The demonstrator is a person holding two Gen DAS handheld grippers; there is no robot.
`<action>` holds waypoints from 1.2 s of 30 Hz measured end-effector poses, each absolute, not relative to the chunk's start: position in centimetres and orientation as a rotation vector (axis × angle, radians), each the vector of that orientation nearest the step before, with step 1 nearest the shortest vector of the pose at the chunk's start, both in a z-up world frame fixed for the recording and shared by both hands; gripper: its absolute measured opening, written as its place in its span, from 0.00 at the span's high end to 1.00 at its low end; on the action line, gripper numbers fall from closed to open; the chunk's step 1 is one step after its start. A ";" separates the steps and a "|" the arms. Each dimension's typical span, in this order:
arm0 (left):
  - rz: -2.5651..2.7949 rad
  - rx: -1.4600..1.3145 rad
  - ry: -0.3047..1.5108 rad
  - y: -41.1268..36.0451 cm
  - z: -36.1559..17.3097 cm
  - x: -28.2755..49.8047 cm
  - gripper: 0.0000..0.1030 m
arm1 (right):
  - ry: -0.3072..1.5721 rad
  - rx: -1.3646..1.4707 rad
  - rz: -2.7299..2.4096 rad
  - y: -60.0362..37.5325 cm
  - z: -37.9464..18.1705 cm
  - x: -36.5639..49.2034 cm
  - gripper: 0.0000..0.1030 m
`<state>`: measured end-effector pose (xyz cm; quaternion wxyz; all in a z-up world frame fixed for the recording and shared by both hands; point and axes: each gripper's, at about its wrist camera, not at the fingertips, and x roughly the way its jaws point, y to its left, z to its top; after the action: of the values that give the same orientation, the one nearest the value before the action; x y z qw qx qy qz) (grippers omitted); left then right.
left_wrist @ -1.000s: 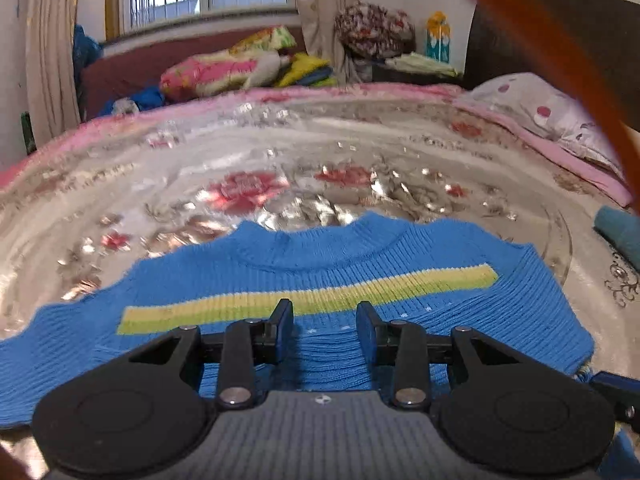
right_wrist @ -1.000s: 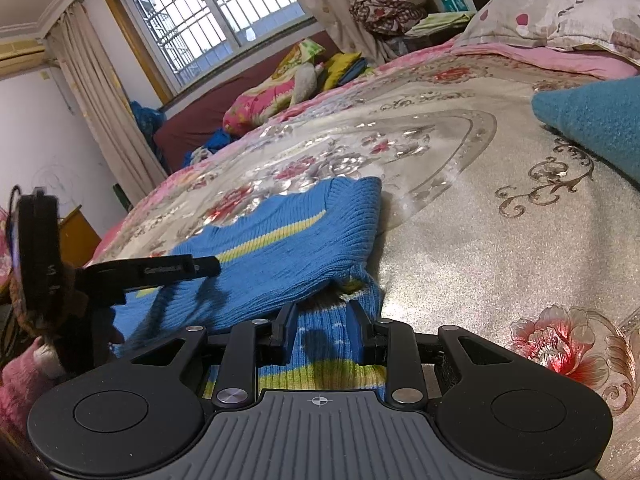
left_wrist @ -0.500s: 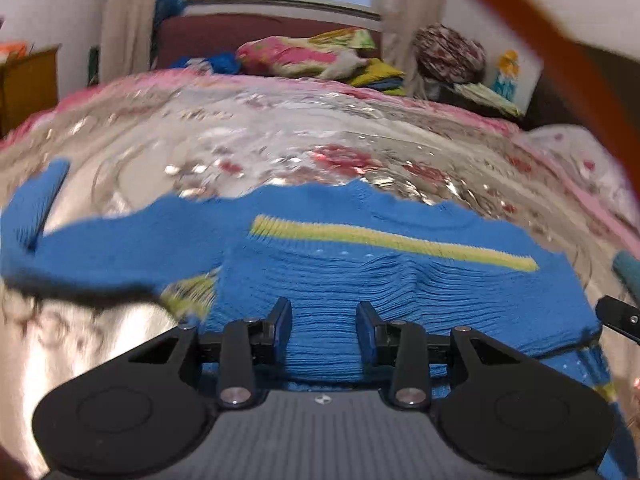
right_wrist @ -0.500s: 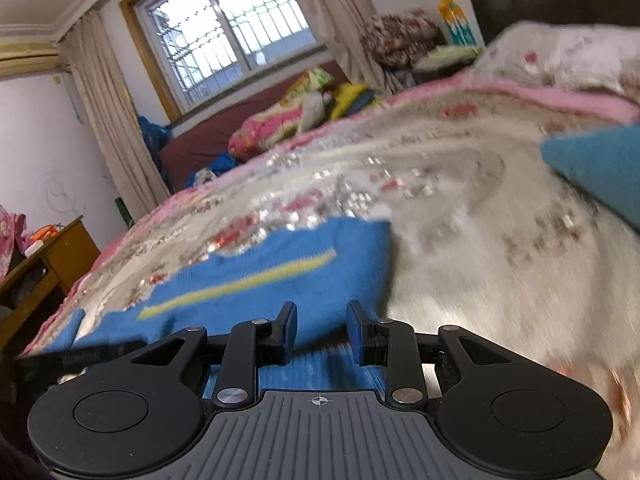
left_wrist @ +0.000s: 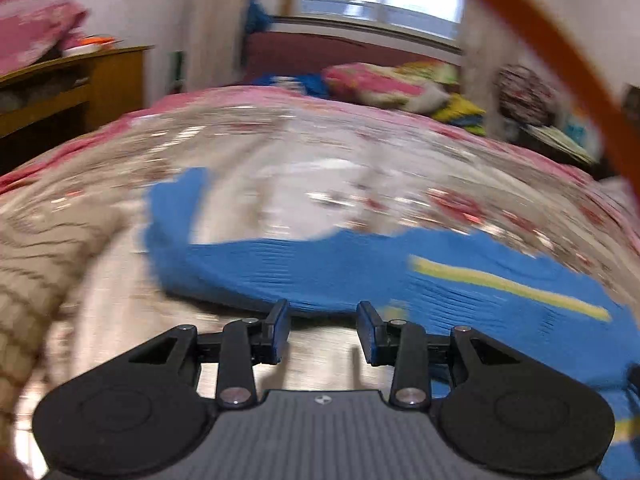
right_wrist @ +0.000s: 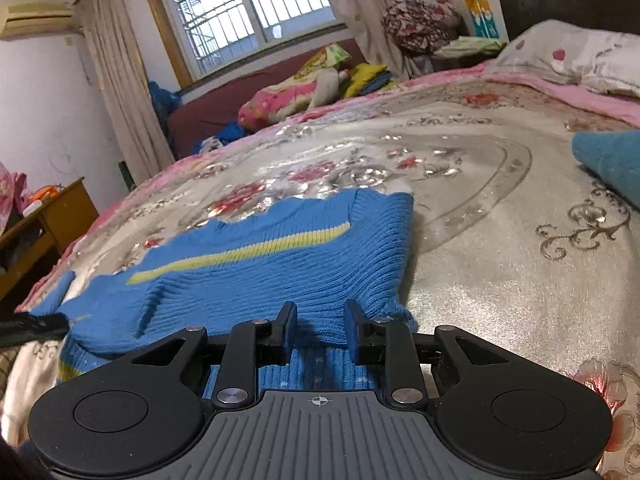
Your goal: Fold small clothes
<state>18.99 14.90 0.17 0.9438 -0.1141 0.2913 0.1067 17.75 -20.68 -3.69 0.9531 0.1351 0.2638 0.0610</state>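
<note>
A small blue knitted sweater [right_wrist: 256, 276] with a yellow-green chest stripe lies flat on the bed; its right side looks folded under. My right gripper [right_wrist: 320, 324] is open and empty, just above the sweater's near hem. In the blurred left wrist view the sweater [left_wrist: 400, 272] stretches from centre to right, with its left sleeve [left_wrist: 172, 208] bent away along the bedspread. My left gripper [left_wrist: 323, 326] is open and empty, at the sleeve's near edge. A tip of the left gripper [right_wrist: 36, 326] shows at the left of the right wrist view.
The shiny floral bedspread [right_wrist: 500, 248] covers the bed. A teal garment [right_wrist: 612, 156] lies at the right. A pillow [right_wrist: 580, 56] lies at the head. Bedding is piled under the window [right_wrist: 304, 88]. A wooden cabinet [right_wrist: 48, 224] stands left of the bed.
My left gripper has swung left, from the sweater's body to its left sleeve. My right gripper has pulled back a little and steadied. Both stayed open.
</note>
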 end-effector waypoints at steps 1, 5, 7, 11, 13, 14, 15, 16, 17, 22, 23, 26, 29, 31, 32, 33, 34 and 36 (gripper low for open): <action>0.250 -0.265 0.596 16.0 0.1 19.0 0.59 | 0.531 0.270 0.124 -20.5 -3.7 17.6 0.75; 0.363 -0.395 0.576 19.6 0.0 19.7 0.59 | 0.522 0.283 0.128 -20.6 -3.5 17.6 0.75; 0.411 -0.388 0.566 20.4 0.1 20.7 0.59 | 0.521 0.301 0.128 -20.8 -3.5 17.5 0.75; 0.450 -0.405 0.552 21.9 0.5 22.9 0.58 | 0.517 0.318 0.129 -20.8 -2.9 17.0 0.72; 0.478 -0.385 0.580 22.6 0.5 24.2 0.56 | 0.514 0.321 0.137 -20.4 -2.3 16.5 0.70; 0.488 -0.374 0.605 23.0 0.5 24.4 0.56 | 0.514 0.322 0.143 -20.1 -2.1 16.3 0.70; 0.499 -0.366 0.634 23.3 0.2 25.0 0.56 | 0.515 0.322 0.150 -19.7 -1.8 16.2 0.70; 0.504 -0.370 0.642 23.6 0.1 25.0 0.56 | 0.518 0.322 0.160 -19.3 -1.5 16.1 0.70; 0.502 -0.381 0.646 23.9 -0.1 25.0 0.57 | 0.521 0.321 0.169 -18.8 -1.2 16.1 0.70; 0.492 -0.431 0.614 24.7 -0.1 25.0 0.85 | 0.527 0.273 0.235 -16.4 -0.1 15.5 0.70; 0.484 -0.433 0.606 24.6 0.0 25.0 0.85 | 0.524 0.262 0.244 -16.1 0.1 15.4 0.70; 0.406 -0.419 0.580 23.3 1.0 25.2 0.86 | 0.517 0.268 0.252 -15.8 0.2 15.4 0.70; 0.271 -0.437 0.544 21.1 2.4 25.1 0.87 | 0.525 0.310 0.232 -16.4 -0.5 15.6 0.70; 0.141 -0.463 0.526 19.0 3.4 24.7 0.87 | 0.542 0.337 0.222 -16.9 -0.9 15.7 0.70; 0.078 -0.472 0.519 17.9 3.8 24.5 0.87 | 0.551 0.348 0.216 -17.2 -1.2 15.8 0.70; 0.009 -0.465 0.515 16.4 4.1 24.2 0.87 | 0.557 0.356 0.212 -17.4 -1.3 15.8 0.70; -0.061 -0.435 0.515 14.5 4.3 23.8 0.87 | 0.559 0.362 0.208 -17.6 -1.4 15.7 0.70; -0.185 -0.344 0.523 10.4 4.0 22.6 0.86 | 0.558 0.368 0.202 -17.8 -1.4 15.7 0.70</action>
<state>22.65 10.36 4.05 0.9472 -0.1689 0.2568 -0.0910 15.65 -17.78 -1.45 0.9396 0.1801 0.2735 0.0991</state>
